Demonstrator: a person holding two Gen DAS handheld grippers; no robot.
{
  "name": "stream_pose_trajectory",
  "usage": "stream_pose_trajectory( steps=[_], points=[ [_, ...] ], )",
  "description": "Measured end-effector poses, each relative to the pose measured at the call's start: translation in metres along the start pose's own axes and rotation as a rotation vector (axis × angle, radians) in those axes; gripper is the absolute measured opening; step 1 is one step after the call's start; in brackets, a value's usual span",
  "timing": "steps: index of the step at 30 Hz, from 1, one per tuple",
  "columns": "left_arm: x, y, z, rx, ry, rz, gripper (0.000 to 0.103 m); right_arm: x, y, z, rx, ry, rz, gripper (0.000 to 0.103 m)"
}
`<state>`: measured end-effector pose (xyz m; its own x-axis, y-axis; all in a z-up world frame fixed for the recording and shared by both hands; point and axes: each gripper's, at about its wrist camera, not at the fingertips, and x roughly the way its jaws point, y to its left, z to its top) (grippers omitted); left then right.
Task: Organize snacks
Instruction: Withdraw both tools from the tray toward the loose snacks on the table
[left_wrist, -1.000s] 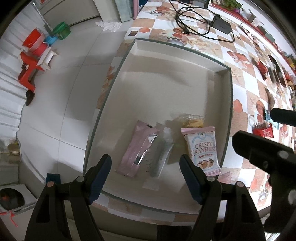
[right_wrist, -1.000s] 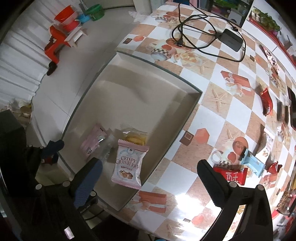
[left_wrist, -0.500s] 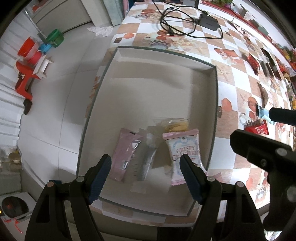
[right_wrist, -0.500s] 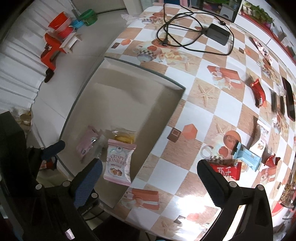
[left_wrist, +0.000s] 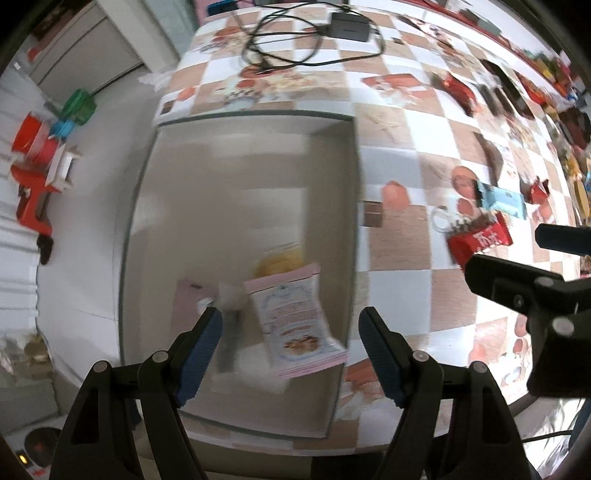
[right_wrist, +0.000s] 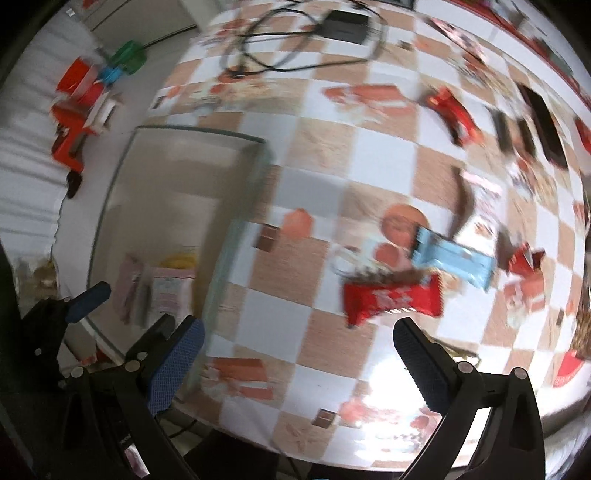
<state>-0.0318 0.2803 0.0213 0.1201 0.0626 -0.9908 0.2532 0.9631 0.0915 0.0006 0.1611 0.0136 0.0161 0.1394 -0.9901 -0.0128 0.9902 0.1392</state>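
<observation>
My left gripper (left_wrist: 290, 343) is spread wide and holds nothing. It hangs over the near end of the big white tray (left_wrist: 236, 122). The pink-and-white snack bag (left_wrist: 295, 321) lies in the tray right between my two left fingers, a bit toward 12 o'clock from the tips. A yellow snack (left_wrist: 279, 262) peeks out just past it at 12 o'clock. A pale pink packet (left_wrist: 190, 299) lies at about 10 o'clock, near my left finger. The picture is blurry here.

My right gripper (right_wrist: 295, 354) is spread wide too, with nothing in it. It hangs over the checkered tabletop (right_wrist: 384, 155). The red snack bar (right_wrist: 391, 299) lies on the tabletop at about 1 o'clock from the gripper, close to the right finger but not touching. The light blue snack (right_wrist: 452, 258) sits just past the red one, touching or almost touching it. The tray is off at 10 o'clock. More snacks lie far away at 2 o'clock, too blurry to name. A black cable (right_wrist: 280, 48) curls at 12 o'clock.
</observation>
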Motion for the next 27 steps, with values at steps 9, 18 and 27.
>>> stream_pose_trajectory(
  steps=[9,18,27],
  points=[
    [0.002,-0.038,0.009,0.075,0.012,-0.001,0.079,-0.004,-0.039,-0.009,0.074,0.003,-0.001,0.103],
    [0.006,-0.062,0.016,0.12,0.024,0.004,0.079,0.0,-0.068,-0.016,0.128,0.015,0.003,0.103],
    [0.016,-0.096,0.032,0.184,0.037,-0.003,0.08,0.024,-0.143,-0.051,0.316,0.098,-0.032,0.103]
  ],
)
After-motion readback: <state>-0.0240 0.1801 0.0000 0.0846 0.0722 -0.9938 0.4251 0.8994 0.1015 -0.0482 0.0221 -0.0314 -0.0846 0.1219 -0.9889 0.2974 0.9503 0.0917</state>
